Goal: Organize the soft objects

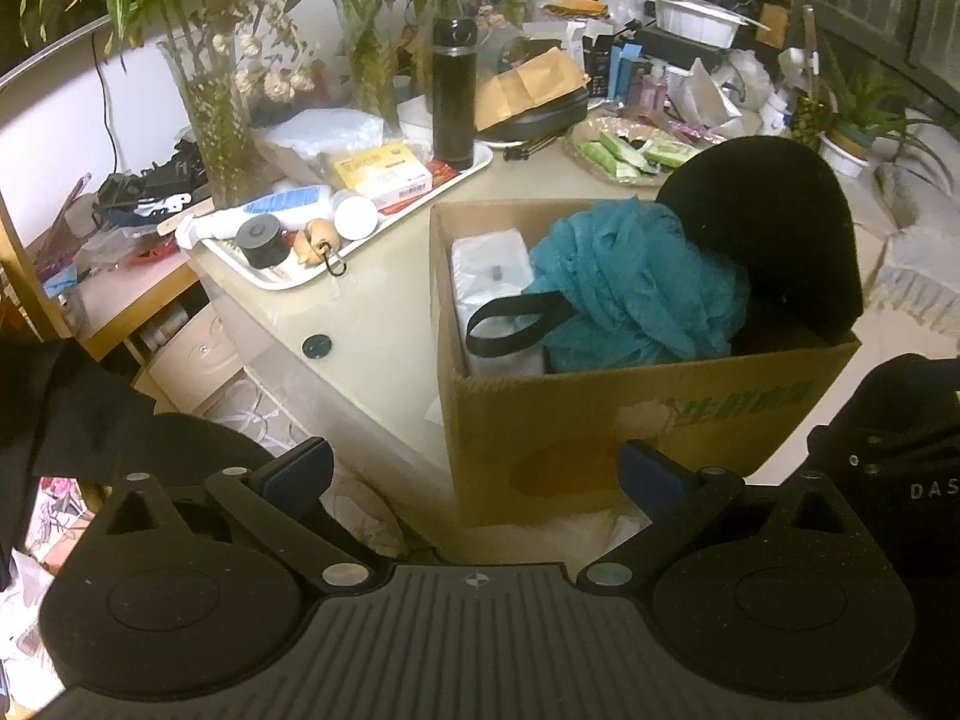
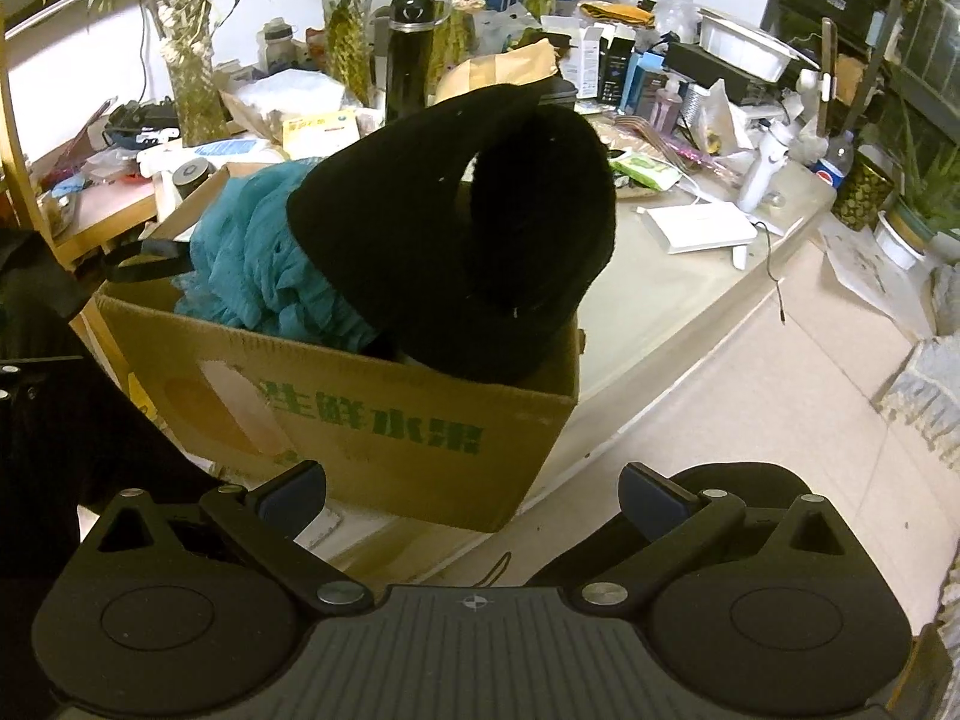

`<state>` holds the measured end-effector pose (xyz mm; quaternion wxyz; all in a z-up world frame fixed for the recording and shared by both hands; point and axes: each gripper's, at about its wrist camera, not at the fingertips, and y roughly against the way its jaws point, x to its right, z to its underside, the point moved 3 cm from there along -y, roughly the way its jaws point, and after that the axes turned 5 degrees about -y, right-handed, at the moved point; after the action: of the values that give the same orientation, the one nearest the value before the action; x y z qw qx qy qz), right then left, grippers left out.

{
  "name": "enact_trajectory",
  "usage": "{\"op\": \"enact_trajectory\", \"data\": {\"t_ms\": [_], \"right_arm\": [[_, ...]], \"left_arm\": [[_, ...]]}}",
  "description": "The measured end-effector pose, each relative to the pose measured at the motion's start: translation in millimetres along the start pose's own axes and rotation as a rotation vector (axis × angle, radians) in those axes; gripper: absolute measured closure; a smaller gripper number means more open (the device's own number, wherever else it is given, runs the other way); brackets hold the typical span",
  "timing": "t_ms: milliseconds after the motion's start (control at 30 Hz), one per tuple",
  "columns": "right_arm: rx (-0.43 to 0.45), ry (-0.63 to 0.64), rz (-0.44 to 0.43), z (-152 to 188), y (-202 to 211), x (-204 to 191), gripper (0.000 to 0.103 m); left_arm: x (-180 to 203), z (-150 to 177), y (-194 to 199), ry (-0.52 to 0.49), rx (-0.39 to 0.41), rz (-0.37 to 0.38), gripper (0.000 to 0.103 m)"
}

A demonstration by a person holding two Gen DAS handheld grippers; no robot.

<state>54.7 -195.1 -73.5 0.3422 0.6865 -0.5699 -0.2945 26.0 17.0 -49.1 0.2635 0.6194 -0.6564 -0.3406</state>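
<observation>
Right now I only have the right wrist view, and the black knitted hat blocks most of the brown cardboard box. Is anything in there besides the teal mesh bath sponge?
Observer: Yes. The left wrist view shows a white plastic-wrapped pack inside the brown cardboard box, beside the teal mesh bath sponge.
Operator: Where does the black strap loop end up?
Observer: The black strap loop lies across the near end of that pack.
Operator: Left gripper?
Observer: The left gripper is open and empty, in front of the box's near wall.
</observation>
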Motion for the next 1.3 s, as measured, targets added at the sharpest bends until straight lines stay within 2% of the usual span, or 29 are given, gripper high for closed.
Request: {"op": "enact_trajectory", "data": {"t_ms": [1000, 1300], "right_arm": [[0.045, -0.070, -0.045, -5.0, 4.0, 9.6, 0.000], [0.053, -0.054, -0.026, -6.9, 5.7, 6.2, 0.000]], "left_arm": [[1.3, -9.2, 1.9, -0.004, 0.014, 0.004, 0.000], [3.6, -11.0, 2.7, -0.016, 0.017, 0.010, 0.000]]}}
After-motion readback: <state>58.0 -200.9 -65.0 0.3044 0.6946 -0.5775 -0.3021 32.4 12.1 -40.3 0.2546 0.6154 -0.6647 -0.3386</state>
